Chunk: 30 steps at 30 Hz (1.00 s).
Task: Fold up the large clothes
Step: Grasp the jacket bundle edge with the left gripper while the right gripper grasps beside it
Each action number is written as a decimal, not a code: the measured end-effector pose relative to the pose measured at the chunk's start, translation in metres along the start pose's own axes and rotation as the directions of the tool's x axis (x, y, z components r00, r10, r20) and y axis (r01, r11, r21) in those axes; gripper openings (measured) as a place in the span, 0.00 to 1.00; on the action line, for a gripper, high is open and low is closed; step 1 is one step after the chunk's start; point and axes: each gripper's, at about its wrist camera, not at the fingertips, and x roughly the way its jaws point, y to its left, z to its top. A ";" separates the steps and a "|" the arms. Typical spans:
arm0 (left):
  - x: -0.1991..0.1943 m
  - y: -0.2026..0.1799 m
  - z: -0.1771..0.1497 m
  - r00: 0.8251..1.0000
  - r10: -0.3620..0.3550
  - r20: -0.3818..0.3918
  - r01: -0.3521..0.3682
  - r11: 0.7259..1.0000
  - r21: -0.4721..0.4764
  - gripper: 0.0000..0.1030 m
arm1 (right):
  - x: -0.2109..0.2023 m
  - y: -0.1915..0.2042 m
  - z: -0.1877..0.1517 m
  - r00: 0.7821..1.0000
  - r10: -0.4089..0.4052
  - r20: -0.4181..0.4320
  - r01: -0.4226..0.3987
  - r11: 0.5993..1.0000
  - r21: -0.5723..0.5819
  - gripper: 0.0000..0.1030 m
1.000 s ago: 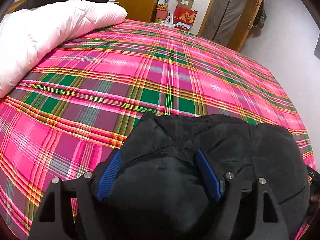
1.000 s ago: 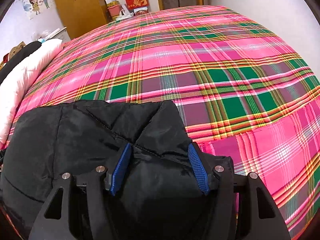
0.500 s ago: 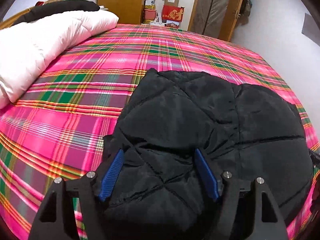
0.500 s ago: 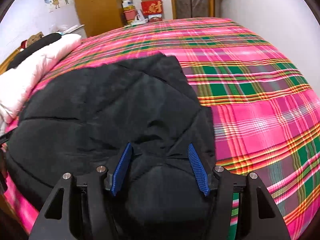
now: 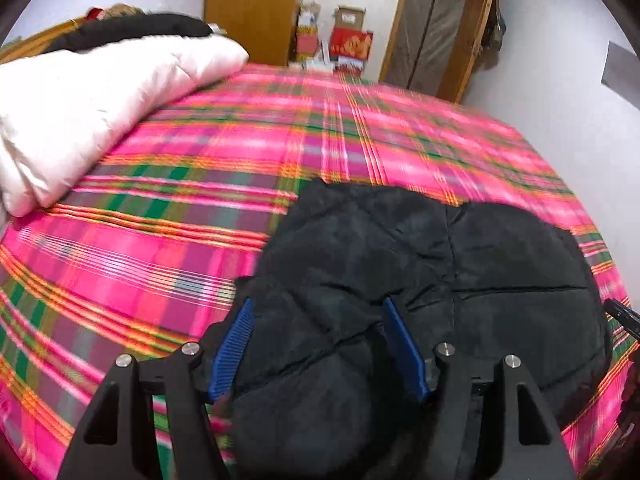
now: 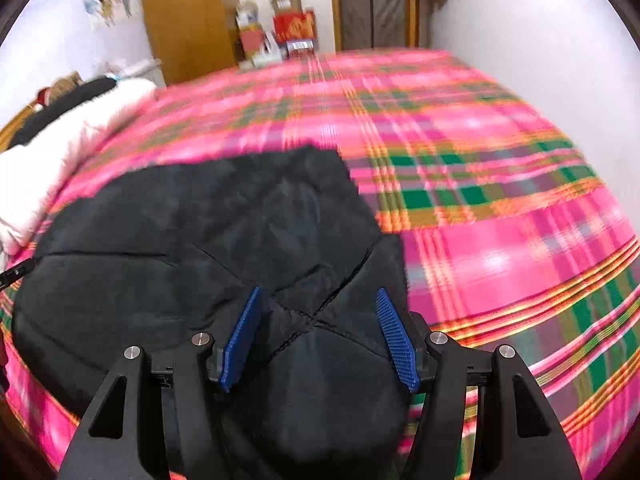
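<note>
Left wrist view: my left tongs [image 5: 318,344] stand with their blue pads [image 5: 234,346] apart, and a thick fold of the black quilted jacket [image 5: 420,264] bulges up between them; both pads press against the padding, so the tongs are clamped on that fold. From the tongs the jacket spreads toward 12 and 2 o'clock, lying on the pink plaid bed [image 5: 160,248]. Its far edge ends about mid-frame, with bare bedspread beyond it at 12 o'clock. At 10 o'clock, well apart from the jacket, lies a white duvet [image 5: 92,112] with a dark garment [image 5: 136,32] on top of it. At the far end of the room stand a wooden wardrobe [image 5: 252,8], red boxes [image 5: 352,40] and a door [image 5: 436,28].

Right wrist view: my right tongs [image 6: 318,338] are likewise clamped on a bunched corner of the jacket [image 6: 200,232], the blue pads [image 6: 394,338] set wide by the thickness of the padding between them. Here the jacket extends from the tongs toward 10 and 12 o'clock, and its right edge runs just beside the right pad. Plaid bed [image 6: 500,220] lies bare from 1 to 4 o'clock. The duvet [image 6: 72,148] lies at 10 o'clock, just beside the jacket's left edge. The bedspread is motion-blurred in both views.
</note>
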 end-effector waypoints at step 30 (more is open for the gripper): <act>0.079 0.050 -0.034 0.962 -0.177 -0.207 0.119 0.957 -0.263 0.68 | 0.075 -0.053 -0.027 0.969 0.154 -0.194 -0.118 0.975 0.187 0.74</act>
